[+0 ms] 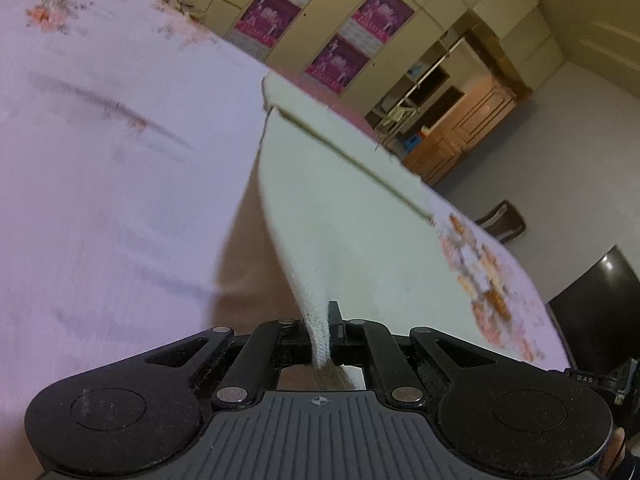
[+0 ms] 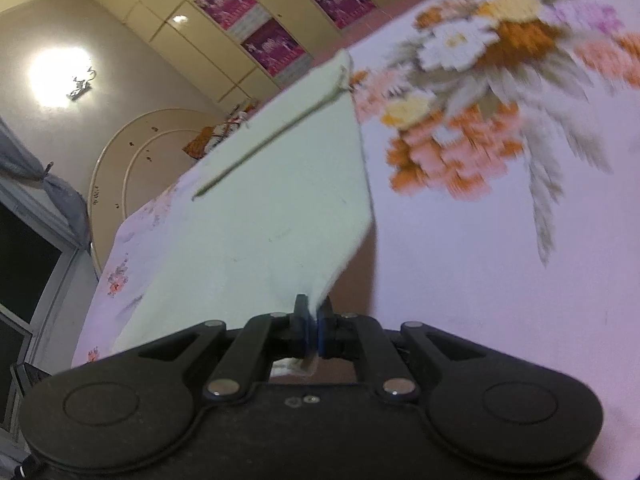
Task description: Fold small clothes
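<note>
Left gripper (image 1: 326,338): fingers (image 1: 335,320) closed tight, pinching a fold of white cloth (image 1: 340,216); aimed forward and tilted down. Right gripper (image 2: 313,330): fingers (image 2: 301,320) likewise closed, clamped on a corner of the same cloth; also angled downward. Both views blurred.

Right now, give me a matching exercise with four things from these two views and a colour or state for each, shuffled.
Things:
1. cream cloth
2. bedsheet
3. posters
4. left gripper

States:
A. magenta, on the cabinet doors
B. shut on a corner of fabric
C. pale lilac with orange flowers
D. lifted at its near edge, dark seam line across it

Pairs: 1-D, 2-C, 3-A, 4-B
</note>
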